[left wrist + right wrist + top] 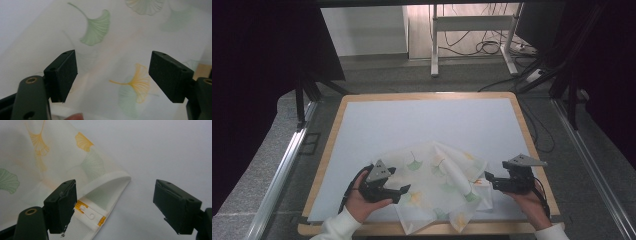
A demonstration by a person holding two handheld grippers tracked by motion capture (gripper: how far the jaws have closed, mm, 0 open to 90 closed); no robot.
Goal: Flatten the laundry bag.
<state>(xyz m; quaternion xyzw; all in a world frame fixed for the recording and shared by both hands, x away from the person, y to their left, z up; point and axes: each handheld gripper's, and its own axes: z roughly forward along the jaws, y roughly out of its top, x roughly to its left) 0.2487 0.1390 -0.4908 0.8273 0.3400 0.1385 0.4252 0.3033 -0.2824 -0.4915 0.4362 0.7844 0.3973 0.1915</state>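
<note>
A white cloth (437, 180) printed with green and orange ginkgo leaves lies crumpled on the near half of the table. My left gripper (404, 192) hovers over the cloth's left side, jaws wide apart, nothing between them; the left gripper view looks down on the cloth (120, 50). My right gripper (488, 180) stands open at the cloth's right edge. In the right gripper view a folded corner of the cloth (100, 192) with a white snap tab (90, 213) and orange trim lies near the left jaw, untouched.
The table has a pale blue-grey mat (412, 125) with a wooden rim (334, 135). A corner of the cloth hangs past the front edge. Beyond the table stand a white desk frame (472, 30) and floor cables (492, 47).
</note>
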